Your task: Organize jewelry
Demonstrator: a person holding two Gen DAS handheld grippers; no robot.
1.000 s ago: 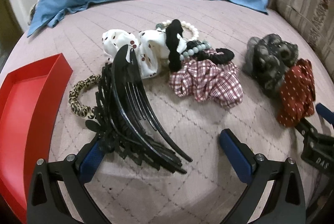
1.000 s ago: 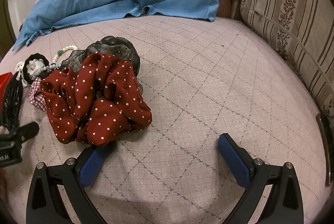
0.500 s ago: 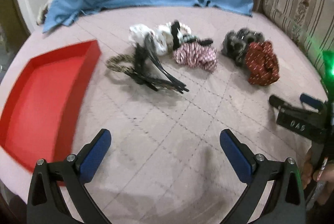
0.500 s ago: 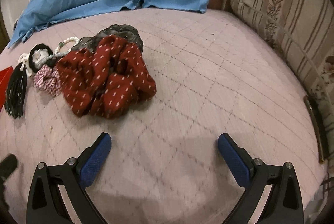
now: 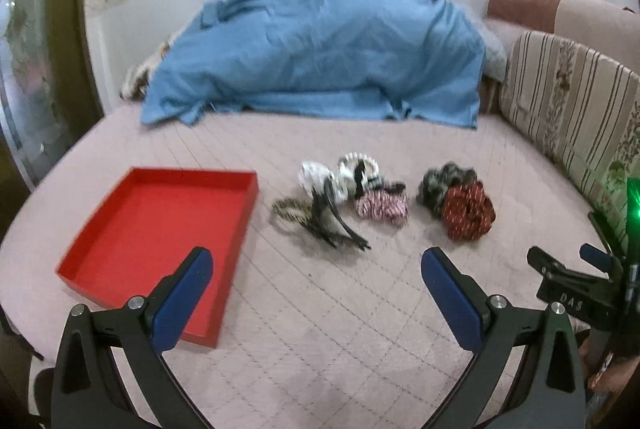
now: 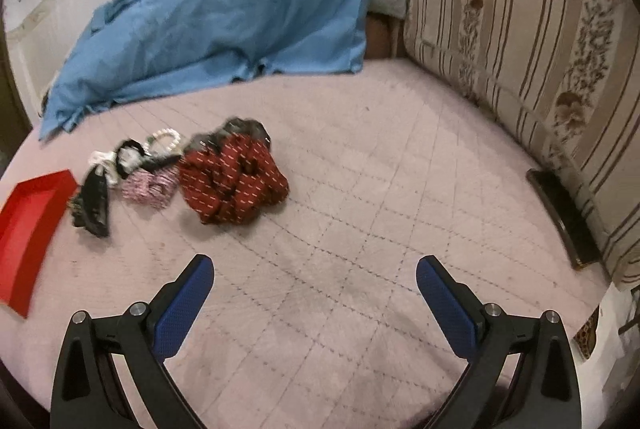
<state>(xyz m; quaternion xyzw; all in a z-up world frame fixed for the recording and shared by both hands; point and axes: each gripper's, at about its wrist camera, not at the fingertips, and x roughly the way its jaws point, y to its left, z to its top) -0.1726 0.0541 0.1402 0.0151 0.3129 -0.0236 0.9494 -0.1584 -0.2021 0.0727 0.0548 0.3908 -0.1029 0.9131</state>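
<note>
An empty red tray (image 5: 132, 229) lies on the pink quilted bed at the left, also seen as the red tray (image 6: 28, 221) in the right wrist view. Right of it sits a heap of hair accessories: a black claw clip (image 5: 332, 217), a leopard hair tie (image 5: 288, 209), a white scrunchie (image 5: 316, 175), a plaid scrunchie (image 5: 382, 207), a grey scrunchie (image 5: 440, 183) and a red dotted scrunchie (image 5: 468, 213), the same red dotted scrunchie (image 6: 232, 181). My left gripper (image 5: 316, 295) is open, well short of the heap. My right gripper (image 6: 314, 303) is open over bare quilt.
A blue sheet (image 5: 320, 61) covers a mound at the back of the bed. A striped cushion (image 6: 520, 41) lines the right side, with a dark flat object (image 6: 560, 213) at its foot. The right gripper's body (image 5: 576, 293) shows at the left view's right edge.
Both grippers have pulled back and up from the heap, so the whole bed and tray now show. The accessories lie where they were. Both stay open.
</note>
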